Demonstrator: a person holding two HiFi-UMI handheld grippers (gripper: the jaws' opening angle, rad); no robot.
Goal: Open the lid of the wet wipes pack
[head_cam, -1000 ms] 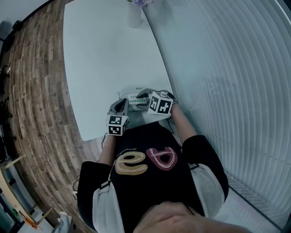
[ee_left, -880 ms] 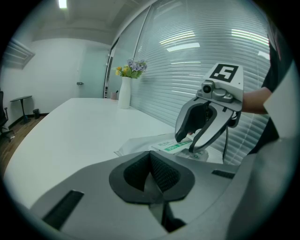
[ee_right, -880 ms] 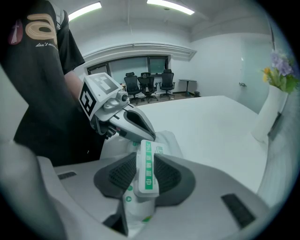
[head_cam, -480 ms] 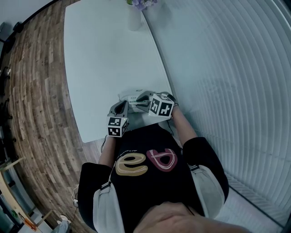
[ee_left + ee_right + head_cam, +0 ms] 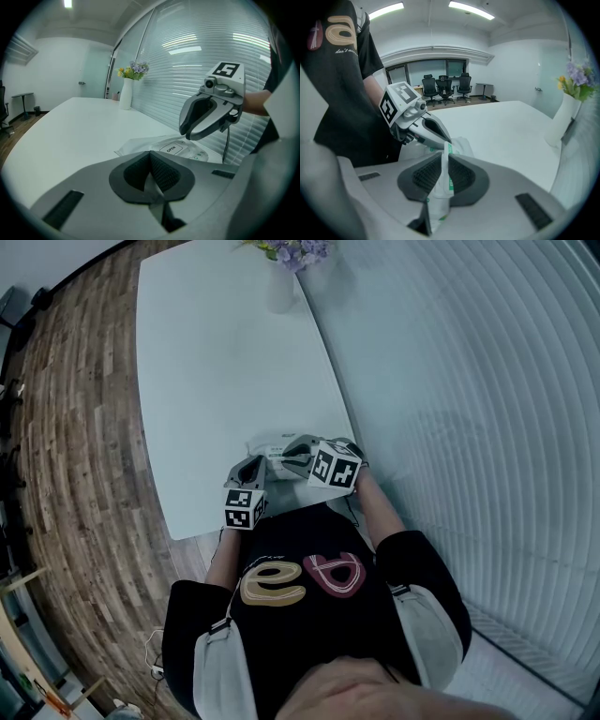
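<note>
One wipes pack (image 5: 267, 442); flowers (image 5: 298, 251) in vase (image 5: 280, 292)

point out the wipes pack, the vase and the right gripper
wipes pack (image 5: 171, 149), left gripper view, on its OPEN label.
vase (image 5: 125, 95), left gripper view, on its white body.
right gripper (image 5: 445, 163), right gripper view, between its fingertips; jaws have just been closing, the pack's edge between them.

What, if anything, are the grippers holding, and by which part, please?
The right gripper, whose jaws just closed further, pinches the pack by its edge. The left gripper is shut, seemingly empty.
</note>
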